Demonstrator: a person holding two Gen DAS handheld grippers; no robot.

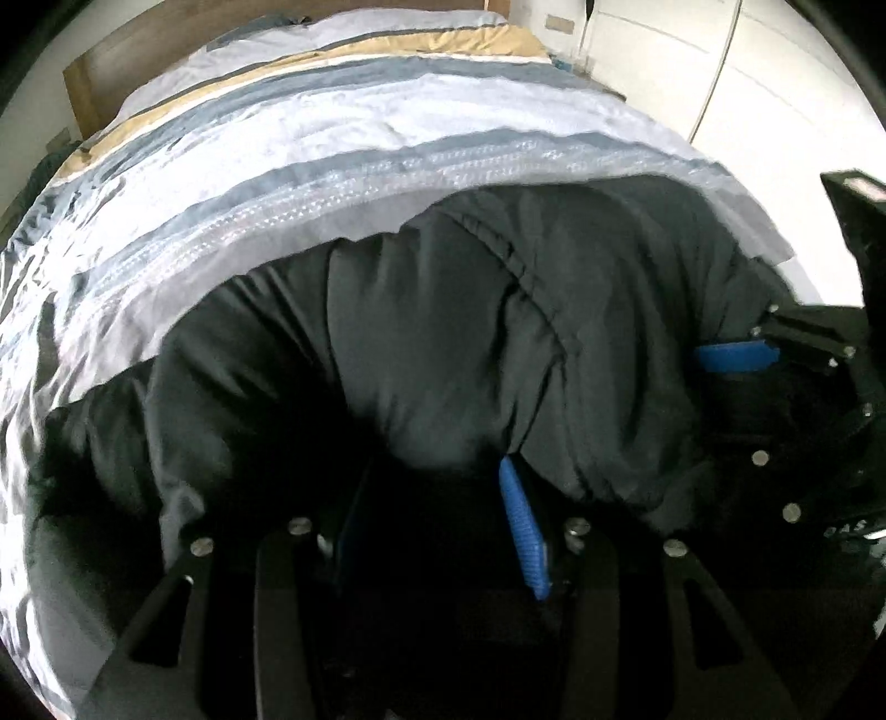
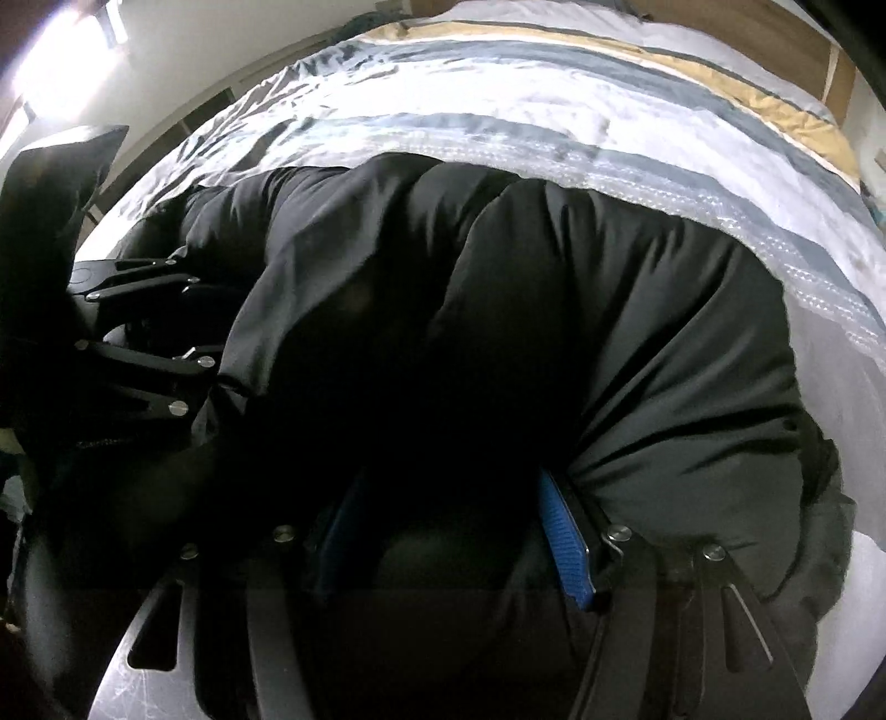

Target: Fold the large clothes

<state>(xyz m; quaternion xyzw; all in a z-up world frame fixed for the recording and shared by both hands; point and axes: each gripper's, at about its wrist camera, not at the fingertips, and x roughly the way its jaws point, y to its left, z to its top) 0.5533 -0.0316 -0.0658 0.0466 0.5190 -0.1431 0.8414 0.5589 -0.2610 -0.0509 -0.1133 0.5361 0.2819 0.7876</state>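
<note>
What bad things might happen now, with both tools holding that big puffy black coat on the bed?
1. The puffy black coat is thick and slippery-looking, so it might slide out of the left tool or the right tool.
2. Only small bunches sit between the blue pads, so the rest may sag and fold crookedly.
3. It could drag and rumple the striped bedspread.

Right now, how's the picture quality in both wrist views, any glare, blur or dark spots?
Left wrist view: fisheye bends the striped bedspread; black jacket slightly blurred, its near folds lost in shadow. Right wrist view: window glare top left; jacket almost featureless black.
</note>
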